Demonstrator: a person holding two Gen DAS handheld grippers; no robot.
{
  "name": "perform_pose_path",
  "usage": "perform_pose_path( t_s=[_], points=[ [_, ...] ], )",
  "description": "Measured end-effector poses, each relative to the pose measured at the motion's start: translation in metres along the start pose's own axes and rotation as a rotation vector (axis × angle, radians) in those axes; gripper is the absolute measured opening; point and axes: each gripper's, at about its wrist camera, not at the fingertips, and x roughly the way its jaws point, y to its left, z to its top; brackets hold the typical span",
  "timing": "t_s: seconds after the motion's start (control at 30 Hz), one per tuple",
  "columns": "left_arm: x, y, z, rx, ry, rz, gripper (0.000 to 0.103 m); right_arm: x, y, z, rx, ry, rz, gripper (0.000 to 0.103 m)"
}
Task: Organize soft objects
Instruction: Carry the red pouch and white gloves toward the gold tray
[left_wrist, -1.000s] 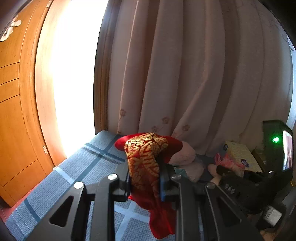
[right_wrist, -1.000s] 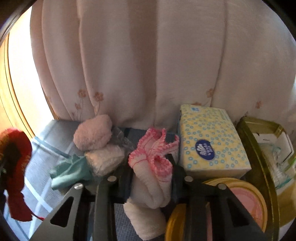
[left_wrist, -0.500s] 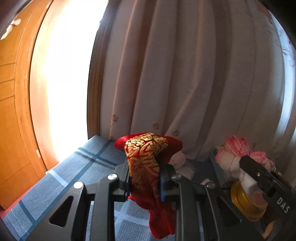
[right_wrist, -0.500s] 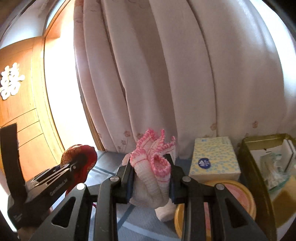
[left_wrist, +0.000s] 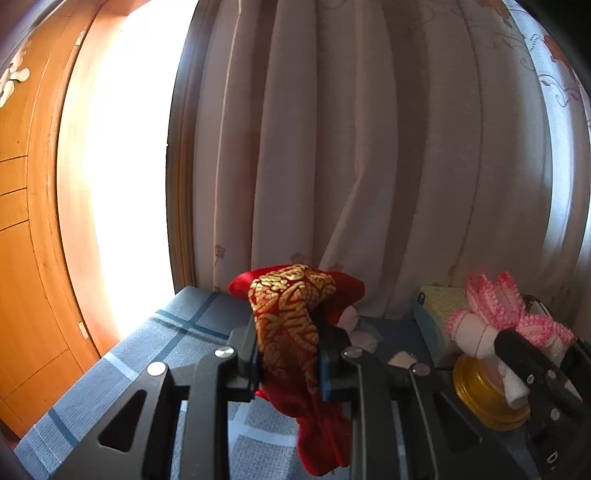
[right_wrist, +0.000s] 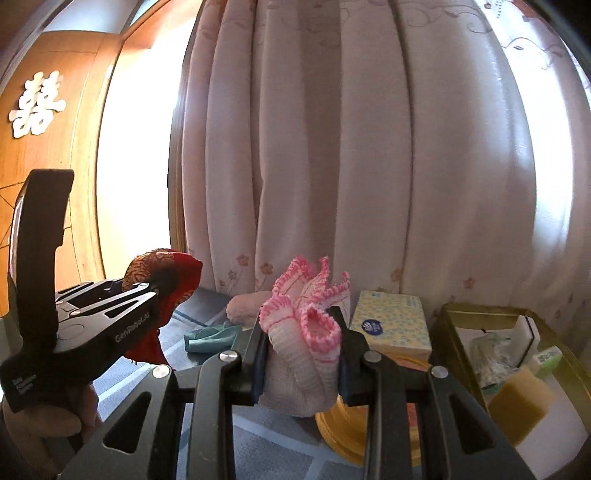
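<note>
My left gripper (left_wrist: 288, 354) is shut on a red cloth with gold embroidery (left_wrist: 291, 321) and holds it above the blue checked tablecloth (left_wrist: 155, 354); the cloth also shows at the left of the right wrist view (right_wrist: 166, 273). My right gripper (right_wrist: 301, 354) is shut on a bundle of white knit gloves with pink trim (right_wrist: 306, 332), lifted off the table; the bundle also shows at the right of the left wrist view (left_wrist: 495, 317). A pink fluffy item (right_wrist: 243, 306) and a teal cloth (right_wrist: 210, 334) lie on the table by the curtain.
A yellow tissue box (right_wrist: 391, 321) stands behind a round gold tin (right_wrist: 347, 432). An olive tray (right_wrist: 458, 354) with a sponge and packets is at the right. A pale curtain (right_wrist: 332, 147) hangs close behind. A wooden door (left_wrist: 22, 258) is at the left.
Both grippers have risen with their loads, so the table items sit lower in view. The right gripper with the gloves has come up beside the left one.
</note>
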Motion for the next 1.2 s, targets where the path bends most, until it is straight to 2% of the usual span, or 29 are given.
perform_pose_path(
  t_s=[0.57, 1.2],
  points=[
    [-0.023, -0.032, -0.010, 0.047, -0.011, -0.022, 0.022, -0.026, -0.026, -0.005, 0.061, -0.031, -0.073, 0.032],
    [-0.039, -0.077, -0.021, 0.066, -0.003, -0.109, 0.022, -0.061, -0.053, -0.012, 0.066, -0.064, -0.160, 0.032]
  ],
)
